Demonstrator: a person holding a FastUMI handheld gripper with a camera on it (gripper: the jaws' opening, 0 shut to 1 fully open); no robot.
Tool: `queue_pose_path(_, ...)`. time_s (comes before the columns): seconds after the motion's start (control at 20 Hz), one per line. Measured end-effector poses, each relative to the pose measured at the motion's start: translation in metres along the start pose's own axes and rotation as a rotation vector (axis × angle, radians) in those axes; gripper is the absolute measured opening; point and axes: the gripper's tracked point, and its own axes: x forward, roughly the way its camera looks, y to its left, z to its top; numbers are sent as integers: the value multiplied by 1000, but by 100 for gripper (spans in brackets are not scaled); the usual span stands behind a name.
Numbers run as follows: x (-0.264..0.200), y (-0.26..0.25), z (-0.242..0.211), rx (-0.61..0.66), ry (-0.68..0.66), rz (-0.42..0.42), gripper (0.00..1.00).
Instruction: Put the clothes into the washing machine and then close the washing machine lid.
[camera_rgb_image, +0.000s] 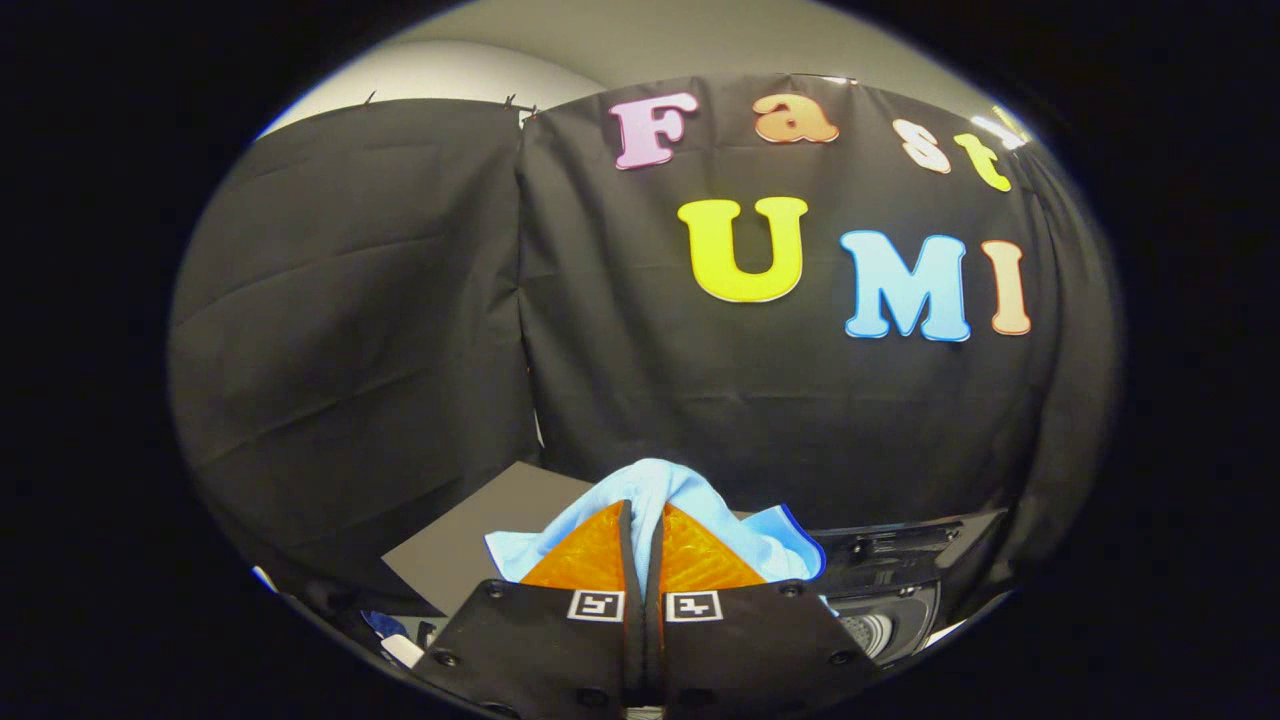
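Claw (641, 520) is gripping light blue cloth (680, 500) aloft; washing machine (890, 590) is awaiting loading, lid closing outstanding.

Gripper (643, 520) fingers pinched together on light blue cloth (660, 490)

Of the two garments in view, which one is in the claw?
The light blue cloth, pinched between the orange fingers of the claw. The dark blue garment lies lower, off to the side, untouched.
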Motion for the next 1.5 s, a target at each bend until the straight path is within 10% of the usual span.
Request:
queue_pose_path(0.8,-81,-191,-38,55,18,-109,1)
queue_pose_path(1.5,-34,-232,-176,49,208,-116,1)
